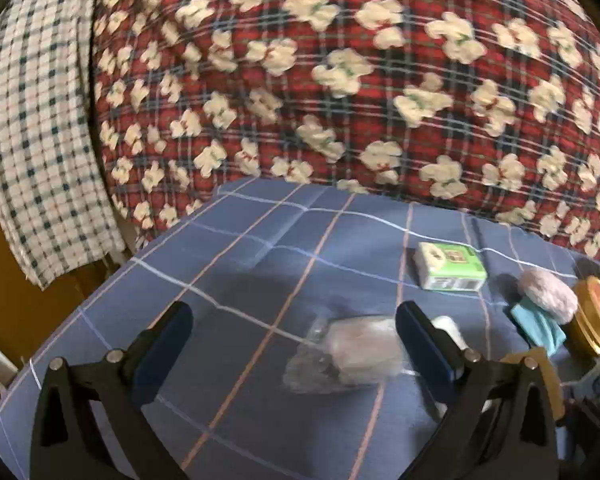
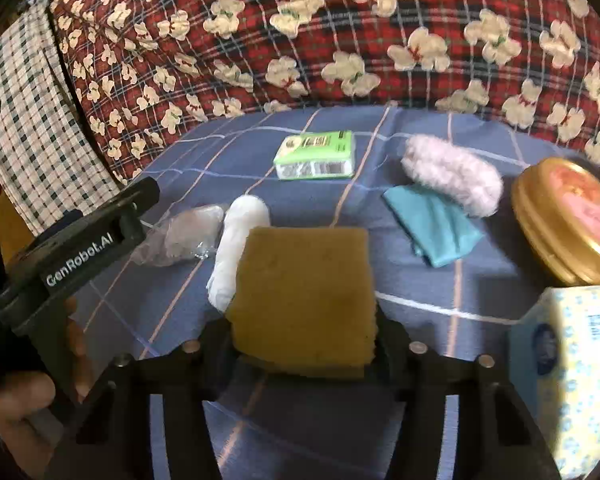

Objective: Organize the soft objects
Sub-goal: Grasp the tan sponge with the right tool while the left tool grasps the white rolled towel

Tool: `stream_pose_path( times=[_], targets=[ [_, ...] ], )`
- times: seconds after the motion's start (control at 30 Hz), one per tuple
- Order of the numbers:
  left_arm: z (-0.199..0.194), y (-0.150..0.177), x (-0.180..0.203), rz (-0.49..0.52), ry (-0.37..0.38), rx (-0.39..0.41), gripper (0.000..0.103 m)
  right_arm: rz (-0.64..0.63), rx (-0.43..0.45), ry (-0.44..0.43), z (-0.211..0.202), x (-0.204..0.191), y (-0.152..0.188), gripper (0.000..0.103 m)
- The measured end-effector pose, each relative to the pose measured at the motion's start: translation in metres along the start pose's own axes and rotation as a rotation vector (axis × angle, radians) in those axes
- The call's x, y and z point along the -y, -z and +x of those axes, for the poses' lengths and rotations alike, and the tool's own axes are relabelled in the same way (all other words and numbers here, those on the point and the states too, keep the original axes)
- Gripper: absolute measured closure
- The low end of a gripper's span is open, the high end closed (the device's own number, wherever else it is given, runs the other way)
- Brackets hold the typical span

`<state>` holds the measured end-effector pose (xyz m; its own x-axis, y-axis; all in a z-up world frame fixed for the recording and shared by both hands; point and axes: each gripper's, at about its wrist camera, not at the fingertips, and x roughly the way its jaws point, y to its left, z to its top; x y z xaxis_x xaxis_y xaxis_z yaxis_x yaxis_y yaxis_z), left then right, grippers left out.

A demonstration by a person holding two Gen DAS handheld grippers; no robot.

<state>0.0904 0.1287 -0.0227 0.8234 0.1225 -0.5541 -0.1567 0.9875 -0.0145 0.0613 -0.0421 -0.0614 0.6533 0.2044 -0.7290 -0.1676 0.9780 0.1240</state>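
My right gripper (image 2: 304,320) is shut on a brown-yellow sponge (image 2: 304,292) and holds it over the blue checked sheet (image 2: 320,208). My left gripper (image 1: 294,344) is open, its jaws either side of a clear plastic packet (image 1: 344,354) lying on the sheet; the packet also shows in the right wrist view (image 2: 184,234). A white soft roll (image 2: 236,248) lies beside the sponge. A pink fluffy pad (image 2: 452,174) rests on a teal cloth (image 2: 432,224). A green tissue pack (image 2: 316,156) lies farther back.
A gold round tin (image 2: 568,220) and a yellow-blue tissue box (image 2: 572,368) stand at the right. A red plaid quilt with white flowers (image 1: 340,80) rises behind the sheet. A white checked cloth (image 1: 32,128) hangs at the left.
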Motion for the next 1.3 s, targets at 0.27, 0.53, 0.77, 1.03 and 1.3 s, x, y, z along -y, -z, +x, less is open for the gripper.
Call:
stream_pose_path(
  times=[0.27, 0.53, 0.77, 1.03, 1.3],
  targets=[
    [-0.022, 0.002, 0.014, 0.033, 0.176, 0.090, 0.000, -0.032, 0.293, 0.018, -0.061, 0.008, 0.007, 0.048],
    [-0.026, 0.006, 0.065, 0.145, 0.233, 0.021, 0.011, -0.048, 0.519, 0.087, -0.108, 0.019, 0.010, 0.048],
    [0.005, 0.015, 0.101, 0.131, 0.192, -0.199, 0.042, -0.031, 0.509, 0.116, -0.112, 0.039, 0.011, 0.048],
    [0.026, 0.025, 0.106, 0.108, 0.171, -0.315, 0.055, 0.041, 0.454, 0.080, -0.105, 0.056, 0.010, 0.048],
    [0.022, 0.021, 0.103, 0.084, 0.238, -0.300, 0.073, 0.038, 0.453, 0.078, -0.103, 0.053, 0.013, 0.048]
  ],
)
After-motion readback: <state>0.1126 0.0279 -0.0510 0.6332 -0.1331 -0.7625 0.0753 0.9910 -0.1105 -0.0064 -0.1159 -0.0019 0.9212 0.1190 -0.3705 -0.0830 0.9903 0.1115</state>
